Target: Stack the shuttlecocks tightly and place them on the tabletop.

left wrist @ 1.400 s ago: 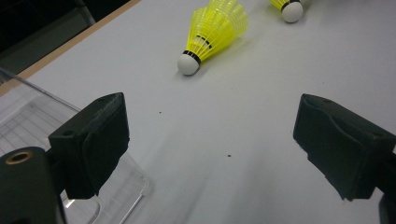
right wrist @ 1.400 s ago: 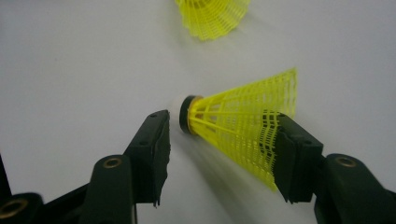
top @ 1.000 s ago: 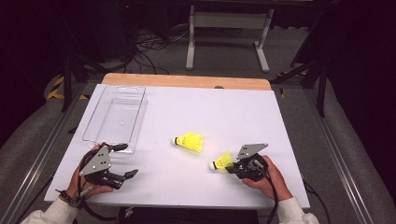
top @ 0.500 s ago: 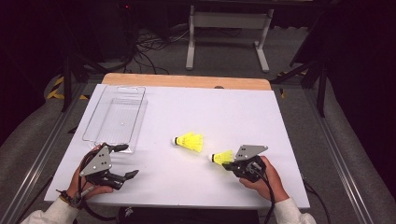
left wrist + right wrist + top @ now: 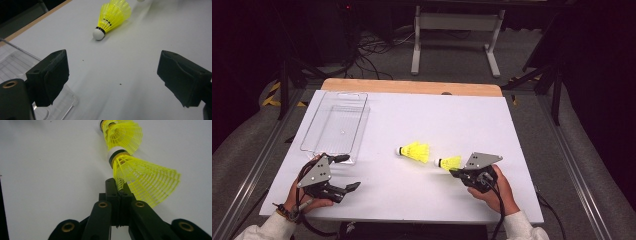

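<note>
on the white table [image 5: 512, 130] amid dark floor, right gripper [image 5: 455, 171] jaws clamp a shuttlecock [image 5: 449, 162]; left gripper [image 5: 347, 172] jaws apart.

This looks like a lab or recording studio rather than a home. A white surface [image 5: 472, 120] with a bare wooden strip [image 5: 412, 86] along its far edge stands between metal rails [image 5: 249, 175] on grey carpet. Beyond the far edge lie loose black cables [image 5: 372, 47] and a grey metal stand [image 5: 455, 35], with dark surroundings and yellow-black hazard tape [image 5: 274, 92] off the far left corner.
</note>
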`<state>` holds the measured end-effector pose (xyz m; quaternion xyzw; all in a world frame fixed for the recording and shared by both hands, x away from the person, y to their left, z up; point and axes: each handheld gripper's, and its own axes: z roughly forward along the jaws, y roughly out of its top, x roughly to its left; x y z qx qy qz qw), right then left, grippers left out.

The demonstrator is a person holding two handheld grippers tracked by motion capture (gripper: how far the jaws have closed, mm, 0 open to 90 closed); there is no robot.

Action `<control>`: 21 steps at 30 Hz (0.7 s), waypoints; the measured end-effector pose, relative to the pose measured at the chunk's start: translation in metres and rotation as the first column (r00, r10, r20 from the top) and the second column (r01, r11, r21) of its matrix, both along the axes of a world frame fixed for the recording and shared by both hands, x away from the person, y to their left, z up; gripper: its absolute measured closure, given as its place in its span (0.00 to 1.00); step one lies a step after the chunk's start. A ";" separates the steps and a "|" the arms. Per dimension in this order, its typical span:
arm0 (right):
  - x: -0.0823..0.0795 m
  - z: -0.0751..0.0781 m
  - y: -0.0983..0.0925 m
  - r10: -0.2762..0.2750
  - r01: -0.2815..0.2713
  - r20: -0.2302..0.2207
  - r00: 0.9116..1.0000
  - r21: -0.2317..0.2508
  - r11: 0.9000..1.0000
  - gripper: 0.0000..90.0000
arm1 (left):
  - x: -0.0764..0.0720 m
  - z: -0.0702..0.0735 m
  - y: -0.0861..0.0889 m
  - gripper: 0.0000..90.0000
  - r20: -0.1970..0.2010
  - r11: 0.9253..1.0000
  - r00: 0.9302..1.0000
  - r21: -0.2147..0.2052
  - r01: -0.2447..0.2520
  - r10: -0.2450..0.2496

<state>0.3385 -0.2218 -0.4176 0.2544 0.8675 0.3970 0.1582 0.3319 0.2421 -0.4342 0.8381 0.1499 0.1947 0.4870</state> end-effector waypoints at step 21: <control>0.023 0.000 0.014 -0.025 0.025 0.048 0.999 0.005 1.000 1.00 | -0.006 -0.002 0.005 0.12 0.000 1.000 1.000 0.009 -0.013 0.013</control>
